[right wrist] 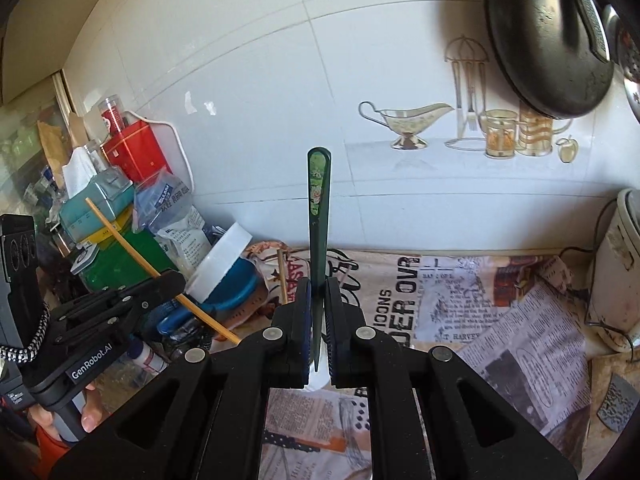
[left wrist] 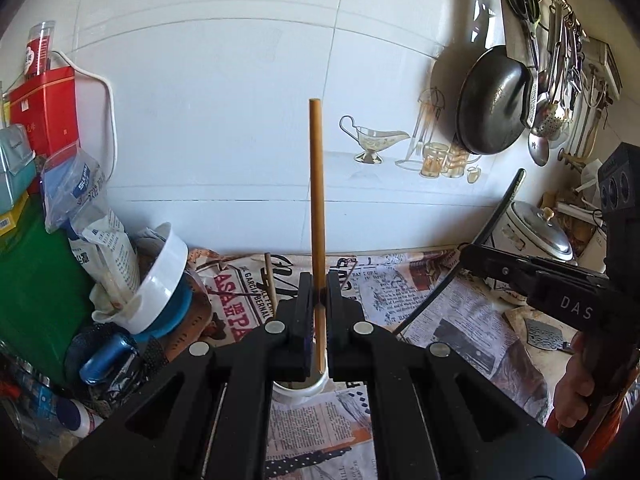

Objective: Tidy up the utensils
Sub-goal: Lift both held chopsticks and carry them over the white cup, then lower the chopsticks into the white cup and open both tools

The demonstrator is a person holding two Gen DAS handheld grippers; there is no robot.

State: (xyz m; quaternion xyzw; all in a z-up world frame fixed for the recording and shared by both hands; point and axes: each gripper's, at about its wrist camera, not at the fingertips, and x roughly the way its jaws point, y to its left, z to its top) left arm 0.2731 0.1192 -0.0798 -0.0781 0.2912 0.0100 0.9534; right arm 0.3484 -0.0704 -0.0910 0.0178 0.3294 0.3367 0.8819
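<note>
Left gripper [left wrist: 319,300] clamps wooden chopstick [left wrist: 317,200] | right gripper [right wrist: 319,300] clamps green utensil [right wrist: 319,216] | white cup [left wrist: 298,388] below: lower both straight, release inside rim.

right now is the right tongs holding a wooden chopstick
No, the right tongs are shut on a dark green chopstick with a flower pattern.

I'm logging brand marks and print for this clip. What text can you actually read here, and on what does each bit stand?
"GenRobot.AI": on the left gripper.
"DAS", cut off: on the right gripper.
"ER OVR", partly hidden: headline on the newspaper covering.
"CASA", "PA", partial: same newspaper in the left wrist view.
Plastic bag, red tin, newspaper body print: too small or blurred to read.
</note>
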